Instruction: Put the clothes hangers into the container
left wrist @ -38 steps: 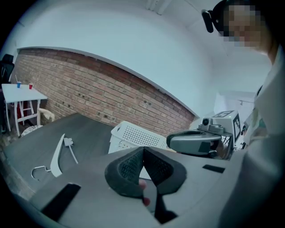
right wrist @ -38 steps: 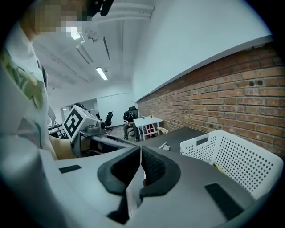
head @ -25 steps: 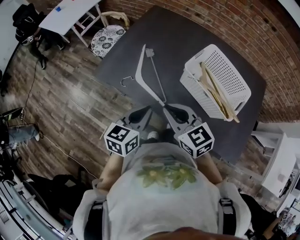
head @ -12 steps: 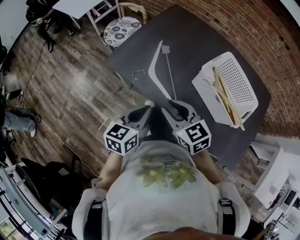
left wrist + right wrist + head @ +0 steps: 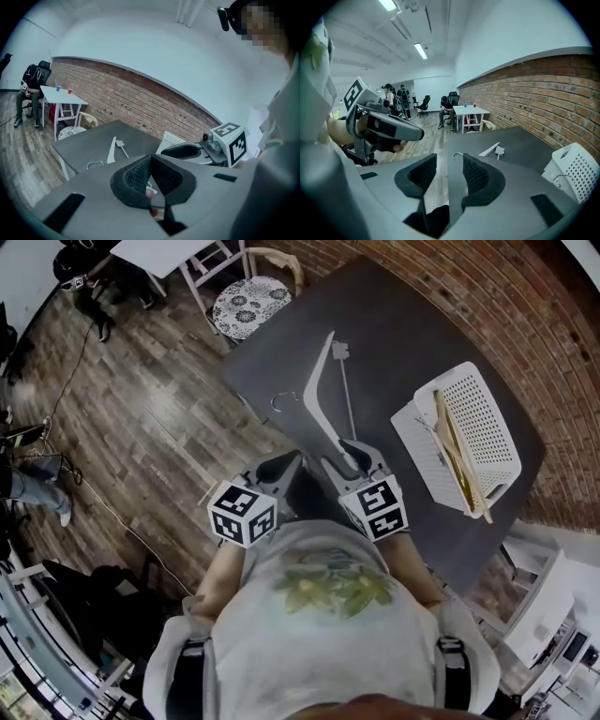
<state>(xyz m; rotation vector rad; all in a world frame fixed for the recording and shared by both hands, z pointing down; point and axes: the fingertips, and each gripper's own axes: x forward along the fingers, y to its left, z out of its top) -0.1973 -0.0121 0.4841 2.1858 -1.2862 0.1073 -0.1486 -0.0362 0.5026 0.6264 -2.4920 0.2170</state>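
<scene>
The only print to be seen is the black-and-white square markers on the cube of each gripper; they carry no words that can be read.

The right gripper (image 5: 349, 456) stands over the near edge of the dark table (image 5: 403, 343). Its jaws have just been opening and are now wide apart. In the right gripper view (image 5: 449, 161) nothing lies between the pads: through the gap only the table's edge and the wooden floor (image 5: 141, 437) show. The left gripper (image 5: 292, 461) hangs just beside it, off the table's near left edge and over the floor. Its jaws are pressed together at the tips (image 5: 150, 159) with nothing in them.

A white hanger (image 5: 323, 381) lies flat on the table, from its middle toward the near edge. Its metal hook (image 5: 281, 399) is close to the left edge, and its near end runs up to the right gripper's tips. From the right gripper it lies out ahead of the jaws (image 5: 490, 150), untouched.

The white perforated container (image 5: 478, 427) sits at the table's right edge, well apart from both grippers. Wooden hangers (image 5: 455, 451) lie lengthwise in it, one end sticking out over its near rim.
</scene>
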